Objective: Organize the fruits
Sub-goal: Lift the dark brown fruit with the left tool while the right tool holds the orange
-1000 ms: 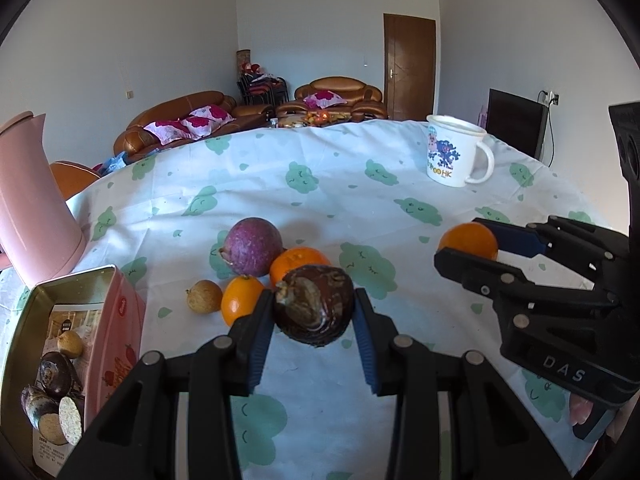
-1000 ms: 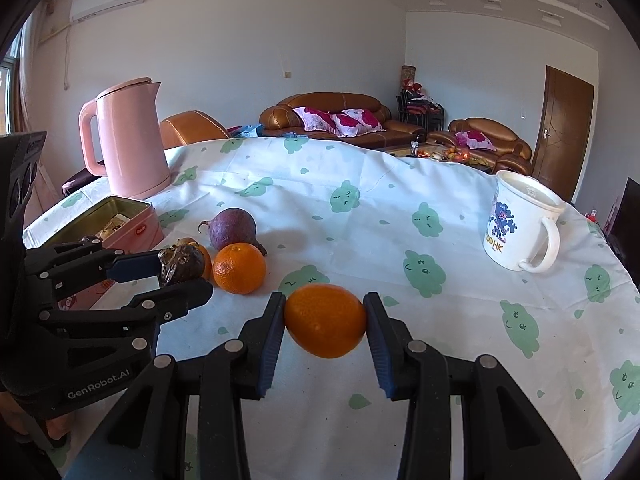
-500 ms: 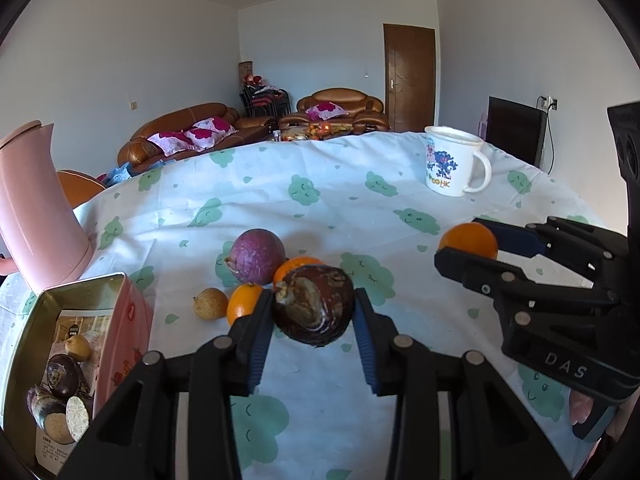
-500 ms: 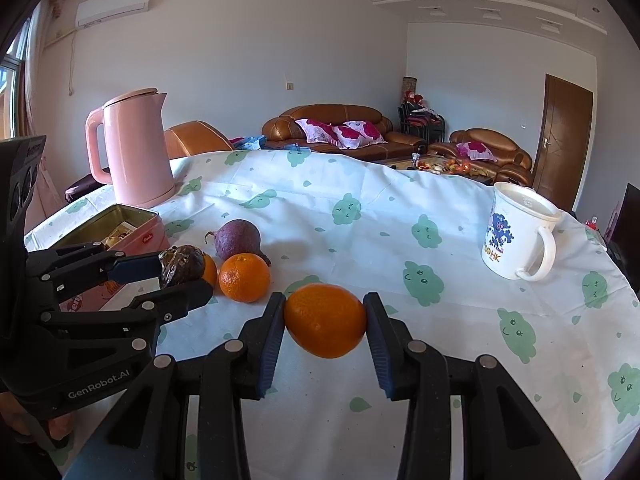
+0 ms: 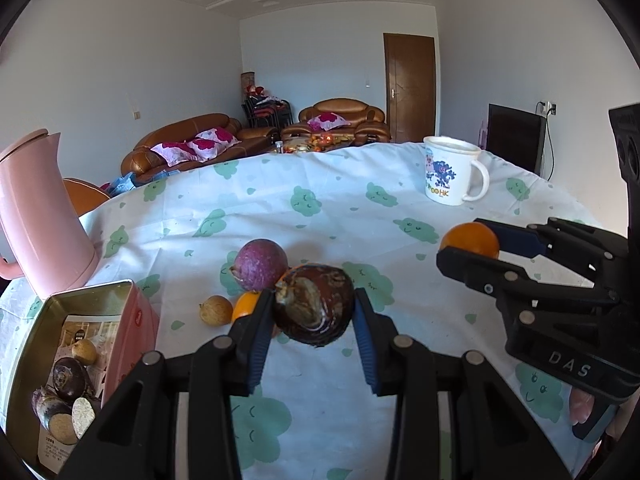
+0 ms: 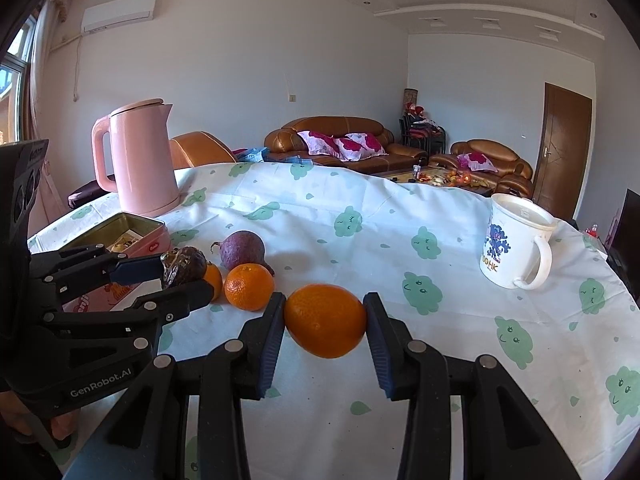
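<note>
My left gripper [image 5: 314, 314] is shut on a dark brown wrinkled fruit [image 5: 312, 304], held above the table; it also shows in the right wrist view [image 6: 184, 266]. My right gripper [image 6: 325, 320] is shut on an orange [image 6: 325, 320], seen too in the left wrist view [image 5: 471, 240]. On the cloth lie a purple passion fruit [image 5: 260, 264], a small tan fruit [image 5: 216, 310] and two oranges [image 6: 249, 286]. An open pink tin [image 5: 52, 364] at the left holds several dark and tan fruits.
A pink kettle [image 6: 138, 160] stands behind the tin at the table's left. A white printed mug [image 6: 514, 240] stands at the right. The table [image 6: 400, 220] has a white cloth with green cloud prints. Sofas and a door lie beyond.
Both grippers have risen a little with their fruits still held. The fruits on the cloth have not moved.
</note>
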A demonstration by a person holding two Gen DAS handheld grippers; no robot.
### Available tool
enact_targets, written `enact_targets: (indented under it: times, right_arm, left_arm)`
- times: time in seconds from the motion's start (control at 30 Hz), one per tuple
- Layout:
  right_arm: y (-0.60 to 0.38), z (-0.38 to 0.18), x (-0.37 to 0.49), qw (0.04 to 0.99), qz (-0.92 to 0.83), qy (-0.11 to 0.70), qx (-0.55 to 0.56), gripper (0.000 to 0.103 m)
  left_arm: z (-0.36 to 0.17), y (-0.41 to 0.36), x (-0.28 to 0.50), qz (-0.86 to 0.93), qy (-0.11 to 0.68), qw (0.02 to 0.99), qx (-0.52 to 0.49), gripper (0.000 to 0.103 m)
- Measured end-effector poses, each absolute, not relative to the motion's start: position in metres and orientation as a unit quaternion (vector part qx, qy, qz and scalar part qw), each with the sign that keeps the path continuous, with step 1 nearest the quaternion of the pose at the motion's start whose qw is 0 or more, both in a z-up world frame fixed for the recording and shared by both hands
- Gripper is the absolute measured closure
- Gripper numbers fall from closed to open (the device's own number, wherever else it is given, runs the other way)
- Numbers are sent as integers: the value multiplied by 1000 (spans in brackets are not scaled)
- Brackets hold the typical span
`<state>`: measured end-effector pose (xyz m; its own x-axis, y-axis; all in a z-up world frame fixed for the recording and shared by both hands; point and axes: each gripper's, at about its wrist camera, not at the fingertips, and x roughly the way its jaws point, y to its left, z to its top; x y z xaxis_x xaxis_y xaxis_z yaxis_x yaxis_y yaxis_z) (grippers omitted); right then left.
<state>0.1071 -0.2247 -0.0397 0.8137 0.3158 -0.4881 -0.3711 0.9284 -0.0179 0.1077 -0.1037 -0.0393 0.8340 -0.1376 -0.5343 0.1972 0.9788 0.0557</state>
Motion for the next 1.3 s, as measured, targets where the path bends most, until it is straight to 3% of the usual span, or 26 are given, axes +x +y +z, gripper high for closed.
enact_targets:
  times: [1.3]
  right_arm:
    - [-227, -31, 89, 961, 185, 195, -61, 61]
  left_arm:
    - [-30, -97, 91, -82, 229, 969, 42, 63]
